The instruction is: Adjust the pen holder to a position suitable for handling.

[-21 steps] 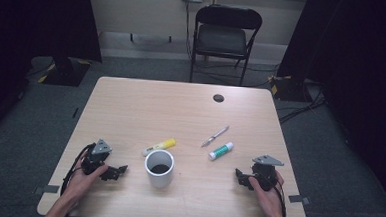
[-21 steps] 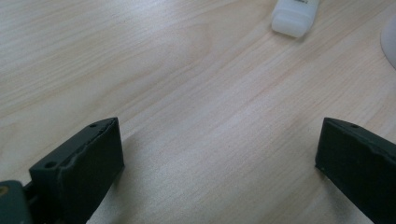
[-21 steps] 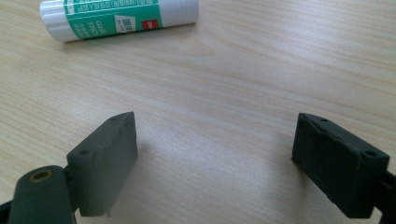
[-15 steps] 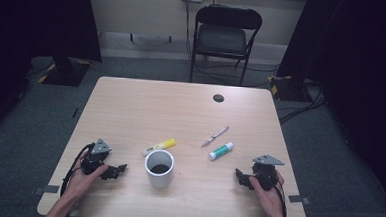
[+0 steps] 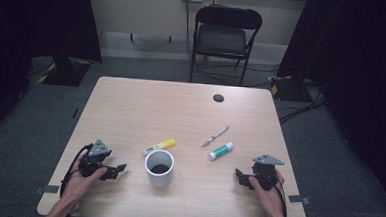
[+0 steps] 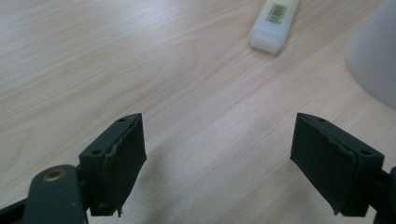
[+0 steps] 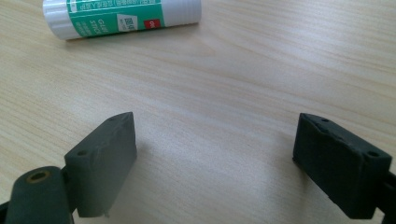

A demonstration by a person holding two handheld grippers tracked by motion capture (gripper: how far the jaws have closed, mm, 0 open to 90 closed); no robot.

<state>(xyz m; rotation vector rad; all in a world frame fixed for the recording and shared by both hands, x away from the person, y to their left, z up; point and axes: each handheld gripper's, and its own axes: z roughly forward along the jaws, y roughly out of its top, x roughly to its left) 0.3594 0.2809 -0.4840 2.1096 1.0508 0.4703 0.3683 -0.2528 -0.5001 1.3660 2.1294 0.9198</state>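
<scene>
Between the two pairs of jaws, on the worktop (image 5: 131,105): one white cup (image 5: 159,168), upright, dark inside, standing just off the left gripper (image 5: 113,171) on its inner side and well apart from the right gripper (image 5: 241,177).

Left gripper: held in the person's left hand (image 5: 80,175), low over the worktop, jaws parted wide, bare wood between them. Ahead of these jaws and slightly to one side: yellow highlighter (image 6: 273,24), lying flat, barcode label up, white end nearest. Cup wall (image 6: 376,56) at the edge of the left gripper view, beside the far jaw, not touching it.

Right gripper: held in the right hand (image 5: 269,192), jaws spread wide, nothing between them. Ahead of these jaws: glue stick (image 7: 122,17), green and white, lying on its side, apart from both pads.

Beyond the glue stick: slim pen (image 5: 215,136), lying aslant. Far edge of worktop: dark round cap (image 5: 218,98). Past the worktop: folding chair (image 5: 223,37).

Path from either pair of jaws to the nearest item: unobstructed wood.
</scene>
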